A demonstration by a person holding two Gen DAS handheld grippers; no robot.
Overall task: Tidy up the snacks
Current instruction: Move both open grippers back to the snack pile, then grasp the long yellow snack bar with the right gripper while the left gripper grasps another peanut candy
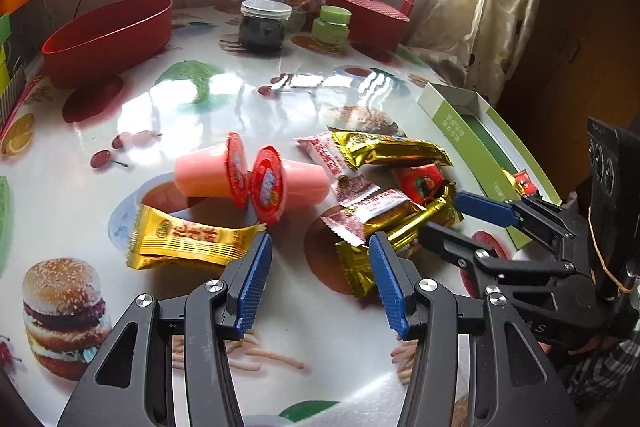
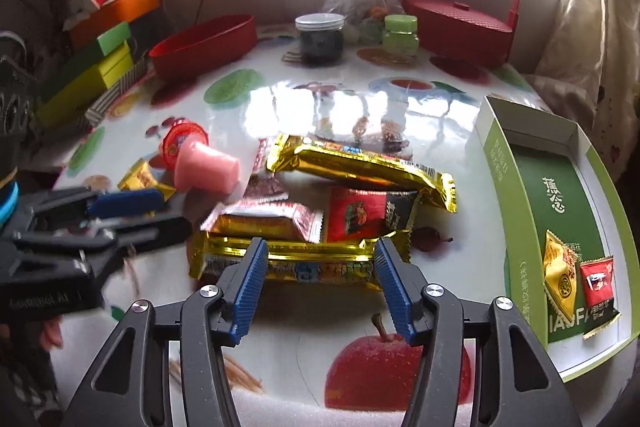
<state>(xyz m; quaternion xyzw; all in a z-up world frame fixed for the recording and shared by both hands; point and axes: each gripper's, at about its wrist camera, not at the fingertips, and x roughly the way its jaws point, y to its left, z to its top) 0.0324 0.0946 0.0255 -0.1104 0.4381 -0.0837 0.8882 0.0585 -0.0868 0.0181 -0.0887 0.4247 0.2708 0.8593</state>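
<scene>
I see the green box (image 2: 520, 163) at the table's (image 2: 304, 107) right edge holding two small packets (image 2: 576, 279); the red tub (image 1: 108, 35) sits far left. Snacks (image 2: 320, 211) lie heaped mid-table, bare table beyond. My left gripper (image 1: 318, 275) and right gripper (image 2: 318, 275) both gape, holding nothing

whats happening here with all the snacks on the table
A person is sorting snacks with a handheld gripper in each hand. The right gripper is open just in front of a long gold bar at the near edge of the pile, not yet gripping it. The left gripper is open and empty near a yellow packet and two pink jelly cups. Two small snacks already lie in the green box.
</scene>
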